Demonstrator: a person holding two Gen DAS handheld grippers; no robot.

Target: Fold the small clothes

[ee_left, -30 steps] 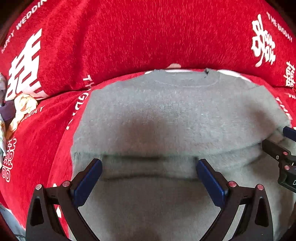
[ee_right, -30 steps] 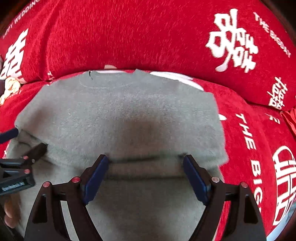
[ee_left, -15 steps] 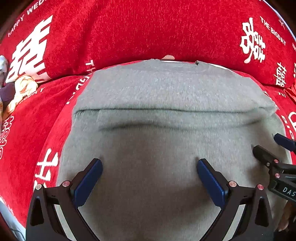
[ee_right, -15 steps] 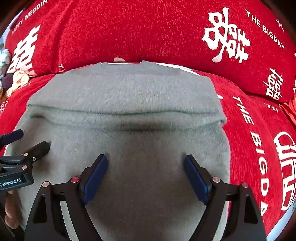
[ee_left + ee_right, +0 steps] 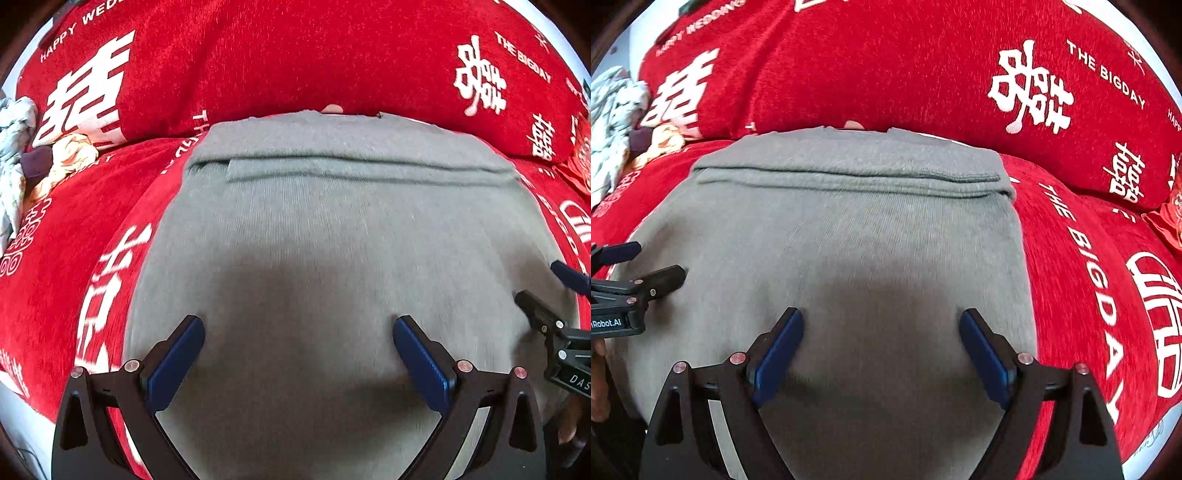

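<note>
A grey sweater (image 5: 332, 240) lies flat across the centre of both views on a red printed cover (image 5: 295, 55), one edge folded over near the top, while the left gripper (image 5: 297, 332) and right gripper (image 5: 881, 325) hang above it, jaws spread and empty.

The left tongs (image 5: 298, 354) point steeply downward, their blue-padded fingers (image 5: 176, 363) spread wide with nothing pinched between them. The right tongs (image 5: 881, 350) tilt down at a similar slant, jaws likewise wide apart and empty. The two sit side by side, each showing at the edge of the other's view. A bit of the person's hand (image 5: 598, 384) shows behind the left tongs, wrapped round the handle.
</note>
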